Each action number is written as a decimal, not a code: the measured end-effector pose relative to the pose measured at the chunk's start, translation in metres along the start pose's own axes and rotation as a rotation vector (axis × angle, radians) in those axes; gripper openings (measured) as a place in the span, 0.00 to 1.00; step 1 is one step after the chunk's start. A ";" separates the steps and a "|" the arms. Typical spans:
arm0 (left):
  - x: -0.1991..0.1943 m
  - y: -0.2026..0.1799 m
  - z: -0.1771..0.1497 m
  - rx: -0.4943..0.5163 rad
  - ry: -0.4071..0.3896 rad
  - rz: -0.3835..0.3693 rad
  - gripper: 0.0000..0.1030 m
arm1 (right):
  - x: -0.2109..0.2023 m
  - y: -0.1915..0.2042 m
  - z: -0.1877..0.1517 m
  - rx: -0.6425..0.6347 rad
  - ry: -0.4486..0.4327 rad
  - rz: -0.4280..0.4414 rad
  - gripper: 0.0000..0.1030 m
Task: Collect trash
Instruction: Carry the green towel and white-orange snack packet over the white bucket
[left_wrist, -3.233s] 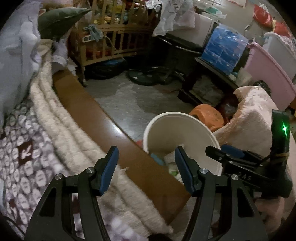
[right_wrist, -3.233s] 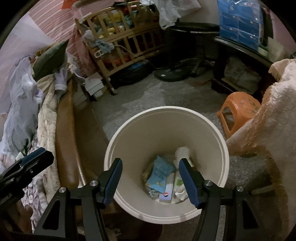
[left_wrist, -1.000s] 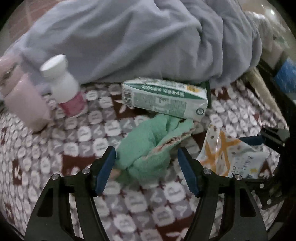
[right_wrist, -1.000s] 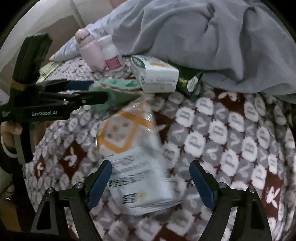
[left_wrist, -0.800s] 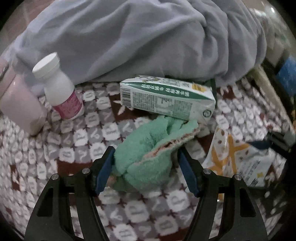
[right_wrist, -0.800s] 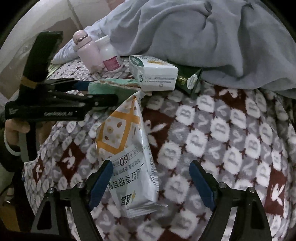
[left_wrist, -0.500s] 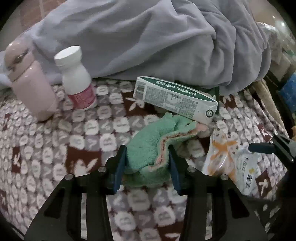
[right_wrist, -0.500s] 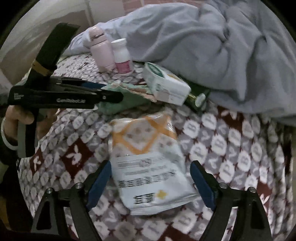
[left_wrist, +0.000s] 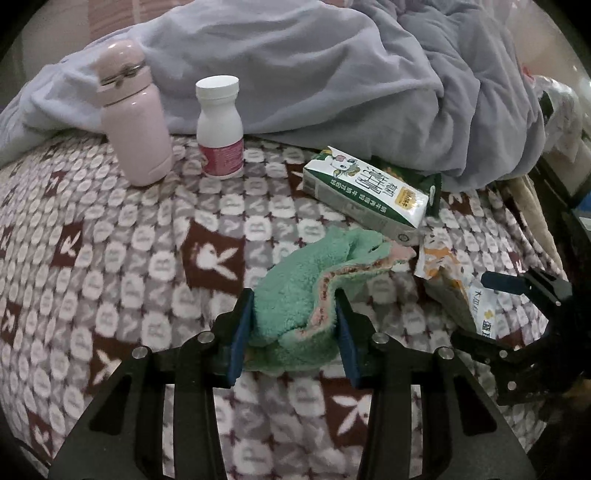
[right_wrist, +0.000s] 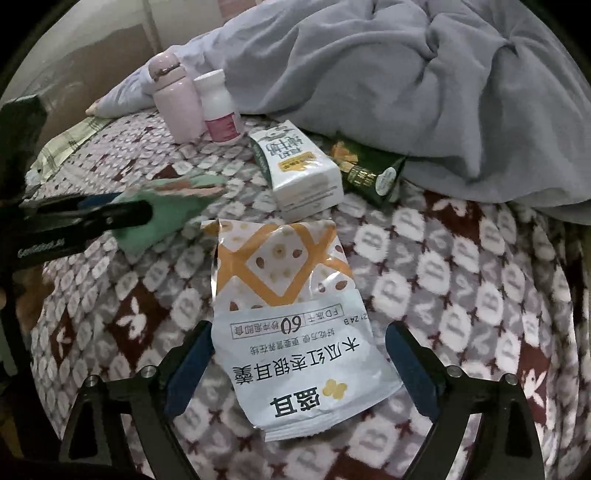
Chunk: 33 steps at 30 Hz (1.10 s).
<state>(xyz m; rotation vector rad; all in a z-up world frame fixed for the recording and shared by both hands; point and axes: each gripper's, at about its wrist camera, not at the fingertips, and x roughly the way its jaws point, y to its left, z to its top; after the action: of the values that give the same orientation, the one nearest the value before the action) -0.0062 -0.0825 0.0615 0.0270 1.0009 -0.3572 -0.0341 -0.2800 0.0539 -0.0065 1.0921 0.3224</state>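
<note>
A bed with a rabbit-print blanket (left_wrist: 110, 258) carries the clutter. Nearest, the left gripper (left_wrist: 293, 325) has just closed on the green cloth (left_wrist: 306, 284), which half a second ago lay looser between its jaws; likely it is being cleared aside. The right gripper (right_wrist: 299, 365) has just been widening and stands open around the snack pouch (right_wrist: 291, 314), marked "60", not pinching it. That pouch looks like the next pickup. Farther back lies a milk carton (right_wrist: 299, 173), Chinese print unreadable.
</note>
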 end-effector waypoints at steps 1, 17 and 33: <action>-0.002 -0.001 -0.002 -0.004 -0.003 0.003 0.39 | -0.001 0.002 0.001 0.006 -0.006 0.003 0.89; -0.007 -0.019 -0.015 0.003 -0.018 0.072 0.39 | 0.006 -0.006 -0.009 0.082 0.004 -0.007 0.74; -0.032 -0.034 -0.031 -0.036 -0.011 0.068 0.39 | -0.044 -0.009 -0.035 0.114 -0.038 0.038 0.54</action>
<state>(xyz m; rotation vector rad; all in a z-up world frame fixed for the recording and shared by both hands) -0.0576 -0.0997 0.0762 0.0266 0.9924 -0.2764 -0.0803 -0.3048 0.0746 0.1215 1.0727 0.2933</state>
